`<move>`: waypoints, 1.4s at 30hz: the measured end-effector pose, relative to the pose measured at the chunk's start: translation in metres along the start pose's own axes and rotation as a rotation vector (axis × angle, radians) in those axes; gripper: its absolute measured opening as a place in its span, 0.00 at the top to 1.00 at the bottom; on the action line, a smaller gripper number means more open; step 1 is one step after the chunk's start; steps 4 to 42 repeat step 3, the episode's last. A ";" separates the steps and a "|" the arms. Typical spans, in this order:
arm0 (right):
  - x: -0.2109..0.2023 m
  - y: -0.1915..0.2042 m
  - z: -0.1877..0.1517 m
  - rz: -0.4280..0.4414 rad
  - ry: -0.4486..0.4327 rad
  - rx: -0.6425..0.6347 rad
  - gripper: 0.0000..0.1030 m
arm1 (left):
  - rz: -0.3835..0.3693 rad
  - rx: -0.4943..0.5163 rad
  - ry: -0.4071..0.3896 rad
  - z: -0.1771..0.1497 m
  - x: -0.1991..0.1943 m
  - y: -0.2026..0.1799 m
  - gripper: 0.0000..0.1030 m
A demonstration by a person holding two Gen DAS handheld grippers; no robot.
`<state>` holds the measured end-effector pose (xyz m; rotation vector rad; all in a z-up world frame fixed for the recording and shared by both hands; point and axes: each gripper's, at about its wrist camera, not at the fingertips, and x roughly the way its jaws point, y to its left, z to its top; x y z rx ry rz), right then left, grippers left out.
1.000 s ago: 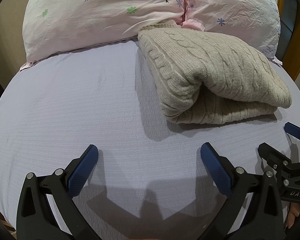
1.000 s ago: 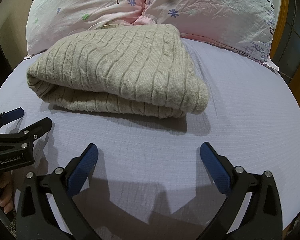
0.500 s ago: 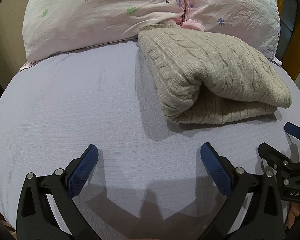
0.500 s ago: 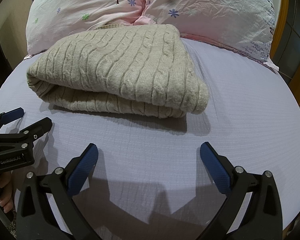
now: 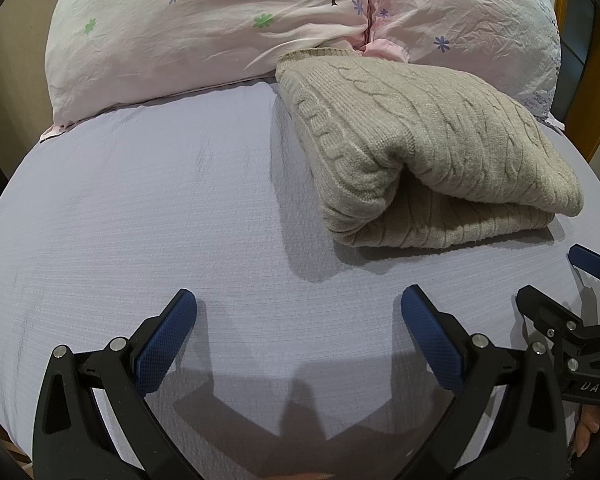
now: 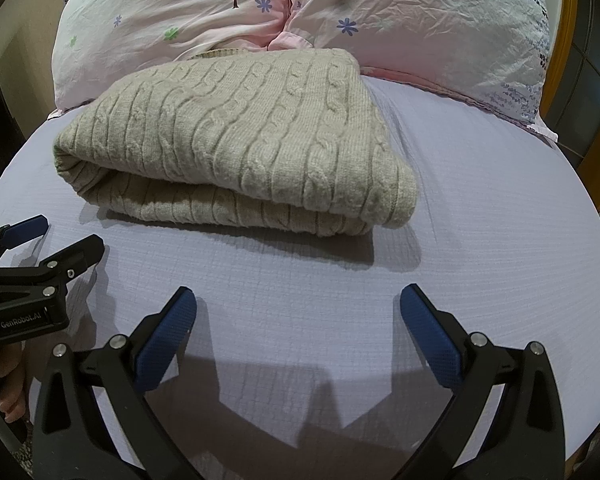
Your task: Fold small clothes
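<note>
your left gripper (image 5: pixel 299 312) hangs over the lavender bedsheet (image 5: pixel 140 216) with its blue-padded fingers (image 5: pixel 168 344) spread wide and nothing between them. your right gripper (image 6: pixel 298 312) is the same: jaws wide apart, holding nothing, poised above bare sheet. the beige cable-knit sweater (image 6: pixel 240 148) lies folded on the sheet ahead of both grippers, its top layer doubled over the lower one with the rounded fold facing you and the cable ribs running along the upper face. from the left wrist view the sweater (image 5: pixel 420 148) sits ahead and to the right of your left gripper, apart from the fingertips; from the right wrist view it sits ahead and slightly to the left. its far edge reaches the two pink floral pillows (image 6: pixel 228 12) at the head of the bed, and seems to touch them where they meet. each gripper shows at the edge of the other's view, right gripper (image 5: pixel 572 300) at the right side, left gripper (image 6: pixel 40 248) at the left, both resting low near the sheet and clear of the sweater.
</note>
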<state>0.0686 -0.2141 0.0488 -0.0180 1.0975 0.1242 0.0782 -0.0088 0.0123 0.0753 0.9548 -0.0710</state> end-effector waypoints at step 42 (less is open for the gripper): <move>0.000 0.000 0.000 0.000 0.000 0.000 0.02 | 0.000 0.000 0.000 0.000 0.000 0.000 0.01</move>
